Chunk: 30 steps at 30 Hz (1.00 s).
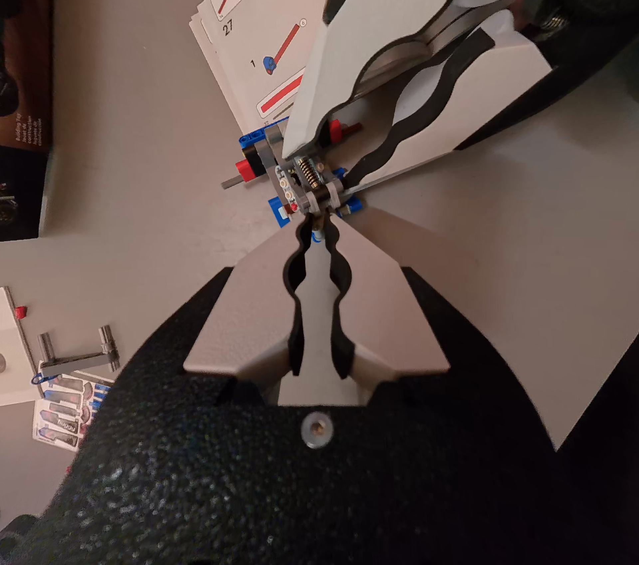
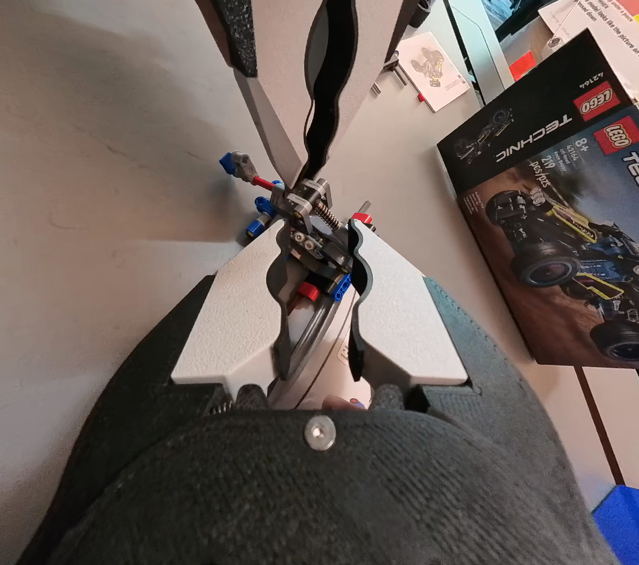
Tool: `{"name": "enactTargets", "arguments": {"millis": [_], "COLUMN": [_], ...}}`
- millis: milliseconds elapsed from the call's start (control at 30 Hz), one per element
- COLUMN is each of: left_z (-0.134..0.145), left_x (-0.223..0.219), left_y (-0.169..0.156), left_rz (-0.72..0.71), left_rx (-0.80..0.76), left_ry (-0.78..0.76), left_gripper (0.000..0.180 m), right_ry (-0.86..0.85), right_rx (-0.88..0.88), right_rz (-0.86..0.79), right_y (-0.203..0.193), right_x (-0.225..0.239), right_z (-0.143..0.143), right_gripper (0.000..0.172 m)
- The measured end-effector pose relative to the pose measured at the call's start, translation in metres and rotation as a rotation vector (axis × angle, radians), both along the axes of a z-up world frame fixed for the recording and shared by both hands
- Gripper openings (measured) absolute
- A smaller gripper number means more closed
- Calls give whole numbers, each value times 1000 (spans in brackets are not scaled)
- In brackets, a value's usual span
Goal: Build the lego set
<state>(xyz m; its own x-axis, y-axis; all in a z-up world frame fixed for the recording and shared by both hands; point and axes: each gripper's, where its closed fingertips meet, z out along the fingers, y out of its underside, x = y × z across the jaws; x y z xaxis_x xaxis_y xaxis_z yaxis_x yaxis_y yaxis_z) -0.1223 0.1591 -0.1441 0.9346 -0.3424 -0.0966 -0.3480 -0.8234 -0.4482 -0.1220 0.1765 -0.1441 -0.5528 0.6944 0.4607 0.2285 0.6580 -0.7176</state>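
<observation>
Two grippers meet on one small brick assembly (image 1: 304, 183) of grey beams, blue pins and a coiled spring, low over the pale surface (image 1: 138, 133). Best held steady, squeezing gently. Left gripper (image 1: 318, 219) fingers are nearly closed, pinching its near end; right gripper (image 2: 316, 230) fingers clasp the wider body. An instruction booklet (image 1: 249, 29) lies just beyond.

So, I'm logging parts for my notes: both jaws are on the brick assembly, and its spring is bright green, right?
Not green. The spring on the brick assembly is metallic, brassy in the left wrist view. Both jaws are on it, as the right wrist view shows.
</observation>
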Motion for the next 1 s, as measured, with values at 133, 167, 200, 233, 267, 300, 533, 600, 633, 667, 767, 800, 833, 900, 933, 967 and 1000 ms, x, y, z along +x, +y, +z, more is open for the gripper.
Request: {"name": "enactTargets", "arguments": {"millis": [133,167,200,233,267,300,533,600,633,667,767,800,833,900,933,967,1000], "left_z": [0,0,0,0,0,0,2,3,3,2,3,2,2,3,3,3,3], "left_x": [0,0,0,0,0,0,0,-1,-1,-1,0,0,0,0,-1,-1,-1], "left_y": [0,0,-1,-1,-1,-1,-1,-2,-2,-1,-2,-2,-2,-2,-3,-4,-4], "left_rz": [-11,-16,-22,-29,-35,-40,-51,-51,-51,-52,-53,-51,-48,-37,-31,-25,-20], "left_rx": [-16,-21,-27,-34,-42,-49,-54,-55,-54,-50,-48,-45,-42,-33,-27,-20,-12], "left_ry": [12,21,33,45,55,62,78,81,79,81,76,71,64,44,38,34,32], "left_gripper": [4,4,4,4,4,4,3,0,0,0,0,0,0,0,0,0,0], "right_ry": [-1,0,-1,-1,0,1,7,6,7,8,9,10,11,12,13,14,16], "right_rx": [8,11,11,12,13,14,20,20,18,20,19,21,21,19,18,18,17], "right_rz": [-2,-2,-3,-3,-2,-1,0,4,5,4,6,6,6,5,5,4,4], "right_y": [0,0,0,0,0,0,0,0,-1,-1,-1,-1,-1,-1,-1,-1,-1], "right_x": [0,0,0,0,0,0,0,0,0,0,0,0,0,0,0,0,0], "right_z": [0,0,0,0,0,0,0,0,0,0,0,0,0,0,0,0,0], "right_gripper": [30,30,30,30,30,30,30,30,30,30,30,30,30,30,30,30,30]}}
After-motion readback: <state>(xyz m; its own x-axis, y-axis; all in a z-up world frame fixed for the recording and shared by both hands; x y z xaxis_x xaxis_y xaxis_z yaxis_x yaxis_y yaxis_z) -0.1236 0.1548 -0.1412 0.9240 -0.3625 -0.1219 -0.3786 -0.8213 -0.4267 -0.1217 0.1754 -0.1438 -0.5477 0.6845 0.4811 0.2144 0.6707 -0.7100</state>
